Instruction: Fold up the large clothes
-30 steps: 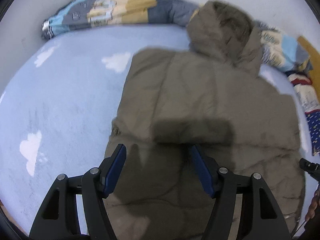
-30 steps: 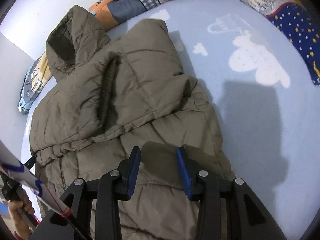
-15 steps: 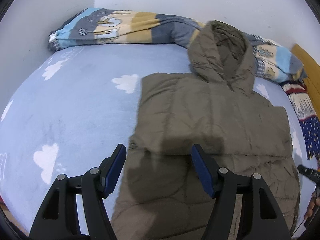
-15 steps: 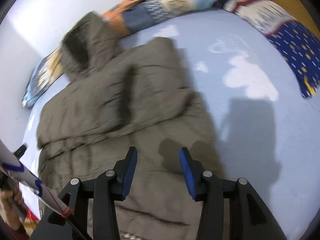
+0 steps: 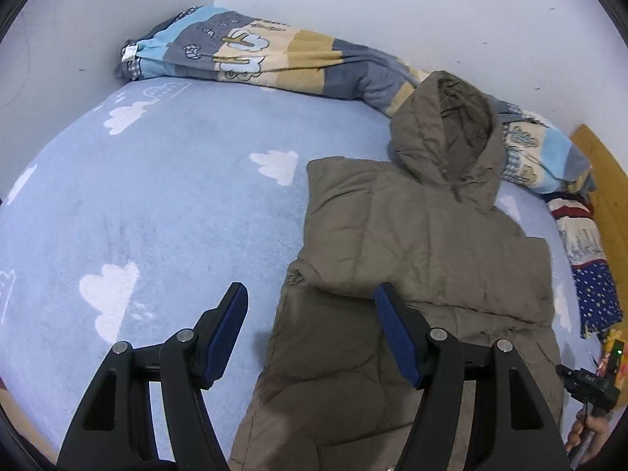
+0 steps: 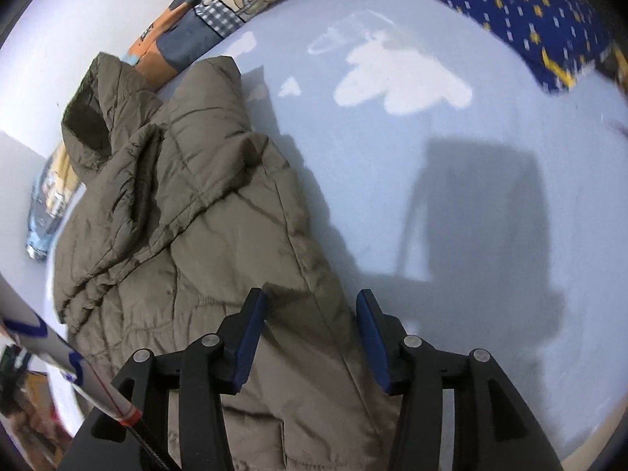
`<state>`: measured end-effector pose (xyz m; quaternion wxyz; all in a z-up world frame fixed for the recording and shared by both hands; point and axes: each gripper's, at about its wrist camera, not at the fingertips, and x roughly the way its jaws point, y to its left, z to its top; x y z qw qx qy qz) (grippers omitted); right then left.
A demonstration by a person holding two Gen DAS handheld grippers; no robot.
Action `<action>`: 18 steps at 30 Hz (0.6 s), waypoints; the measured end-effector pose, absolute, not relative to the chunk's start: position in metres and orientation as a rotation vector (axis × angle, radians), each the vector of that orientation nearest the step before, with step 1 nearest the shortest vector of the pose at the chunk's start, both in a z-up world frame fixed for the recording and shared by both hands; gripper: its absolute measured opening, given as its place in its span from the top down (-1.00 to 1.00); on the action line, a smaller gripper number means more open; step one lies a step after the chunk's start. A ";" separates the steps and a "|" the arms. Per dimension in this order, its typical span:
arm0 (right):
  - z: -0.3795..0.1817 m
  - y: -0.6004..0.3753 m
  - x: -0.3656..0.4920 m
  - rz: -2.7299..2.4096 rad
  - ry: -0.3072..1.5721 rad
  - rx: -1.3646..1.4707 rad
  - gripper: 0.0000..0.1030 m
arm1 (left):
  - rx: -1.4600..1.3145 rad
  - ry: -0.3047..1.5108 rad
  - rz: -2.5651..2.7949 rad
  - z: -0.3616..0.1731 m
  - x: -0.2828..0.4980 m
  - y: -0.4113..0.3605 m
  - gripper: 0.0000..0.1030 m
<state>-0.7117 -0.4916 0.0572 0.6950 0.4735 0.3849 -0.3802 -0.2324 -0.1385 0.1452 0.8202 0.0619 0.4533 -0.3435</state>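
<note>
An olive-brown hooded puffer jacket (image 5: 416,259) lies flat on a light blue bed sheet with white clouds (image 5: 157,204), hood toward the wall, both sleeves folded across its body. It also shows in the right wrist view (image 6: 204,212). My left gripper (image 5: 310,314) is open and empty, above the jacket's left edge near the hem. My right gripper (image 6: 310,314) is open and empty, straddling the jacket's right edge near the hem.
A rolled patchwork quilt (image 5: 274,62) lies along the wall behind the hood. A dark blue starred blanket (image 6: 549,27) lies at the right of the bed. A wooden bed frame (image 5: 604,180) is at the far right. The right hand's gripper (image 5: 588,380) shows at lower right.
Both grippers have pulled back from the jacket toward its hem. The right gripper has opened wider and shifted to the jacket's right edge. The jacket has not moved.
</note>
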 end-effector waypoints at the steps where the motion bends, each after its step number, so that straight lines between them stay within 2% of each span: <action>1: 0.057 -0.489 -0.717 -0.840 0.851 1.073 -0.05 | 0.130 0.963 -0.736 0.147 -0.234 -0.134 -0.30; 5: 0.059 -0.470 -0.731 -0.786 0.841 1.104 -0.10 | 0.106 0.977 -0.785 0.148 -0.246 -0.103 -0.30; 9: 0.066 -0.443 -0.748 -0.770 0.860 1.018 -0.19 | 0.114 1.011 -0.797 0.128 -0.265 -0.062 -0.36; 11: 0.067 -0.430 -0.759 -0.766 0.887 0.976 -0.28 | 0.114 1.055 -0.786 0.110 -0.275 -0.039 -0.37; 18: 0.049 -0.397 -0.815 -0.753 0.870 1.085 -0.30 | -0.021 1.253 -0.763 0.064 -0.309 0.025 -0.37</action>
